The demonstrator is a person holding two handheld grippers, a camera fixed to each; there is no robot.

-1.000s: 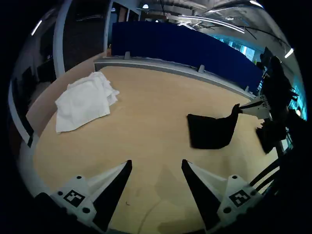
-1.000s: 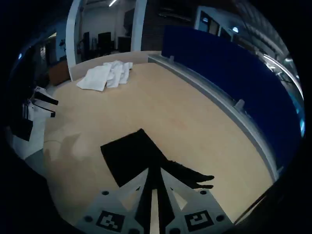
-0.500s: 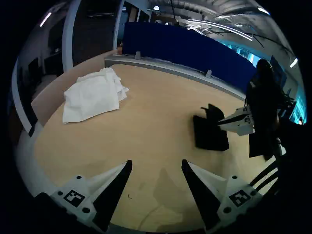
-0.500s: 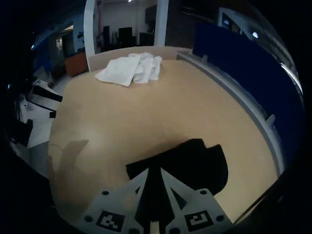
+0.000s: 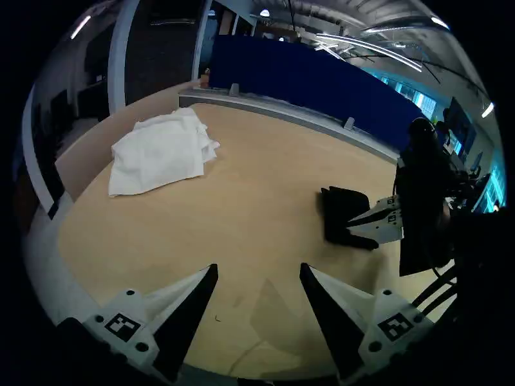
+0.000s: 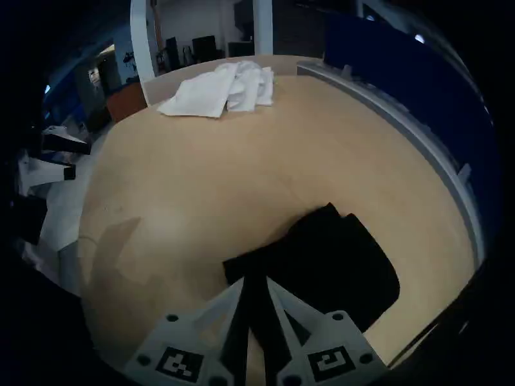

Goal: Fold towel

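Observation:
A black towel (image 5: 341,207) lies folded over on itself on the right part of the light wooden table (image 5: 257,167). In the right gripper view the black towel (image 6: 335,270) spreads just ahead of my right gripper (image 6: 256,284), which is shut on its near edge, with dark cloth running between the fingers. From the left gripper view, the right gripper (image 5: 373,225) sits low at the towel's right side, held by a person in dark clothes. My left gripper (image 5: 257,267) hovers open over bare table near the front edge, holding nothing; the same left gripper (image 6: 55,157) appears far left in the right gripper view.
A heap of white towels (image 5: 161,149) lies at the far left of the table, also seen as white towels (image 6: 222,90). A blue partition (image 5: 309,71) runs along the table's back edge. The person (image 5: 421,199) stands at the right side.
My right gripper has carried the black towel's lifted edge over and down, so the towel now lies folded and narrower. The left gripper has stayed open in about the same place.

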